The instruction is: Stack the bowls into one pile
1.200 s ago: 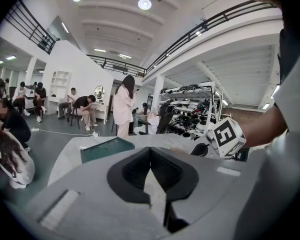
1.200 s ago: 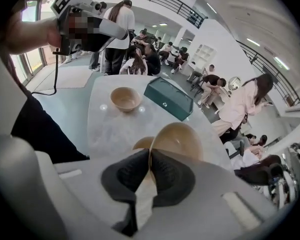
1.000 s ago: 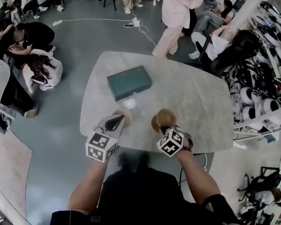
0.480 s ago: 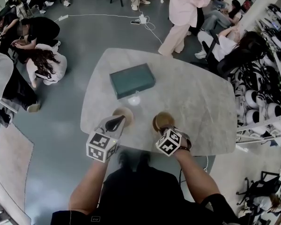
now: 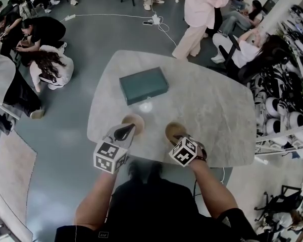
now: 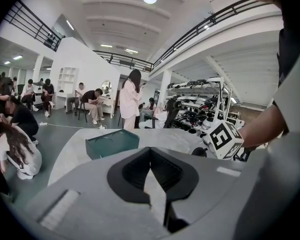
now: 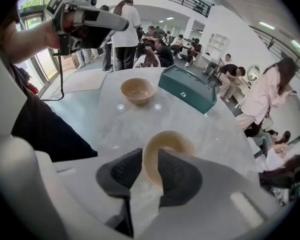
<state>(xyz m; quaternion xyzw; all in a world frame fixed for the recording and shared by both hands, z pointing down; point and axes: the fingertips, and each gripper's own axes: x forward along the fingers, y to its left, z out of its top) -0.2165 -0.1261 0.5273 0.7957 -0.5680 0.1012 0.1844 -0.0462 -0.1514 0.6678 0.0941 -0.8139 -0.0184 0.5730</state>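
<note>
Two tan bowls are on the marble table (image 5: 212, 110). The left bowl (image 5: 133, 121) (image 7: 138, 90) stands alone, just beyond my left gripper (image 5: 125, 130) (image 6: 150, 151), which is shut and empty, hovering near the table's front edge. The right bowl (image 5: 175, 130) (image 7: 167, 149) rests on the table with its near rim between the jaws of my right gripper (image 5: 179, 139) (image 7: 150, 166). Those jaws are opening and point steeply down; the pads stand slightly off the rim on either side. The bowls are about a hand's width apart.
A dark green box (image 5: 143, 85) (image 7: 187, 89) (image 6: 112, 143) lies on the table beyond the bowls. Several people sit and stand on the floor around the table's far side. Shelves of white gear line the right wall (image 5: 288, 100).
The right bowl looks smaller and lower than a second ago, now sitting on the tabletop under the right gripper. The left gripper and left bowl have stayed put.
</note>
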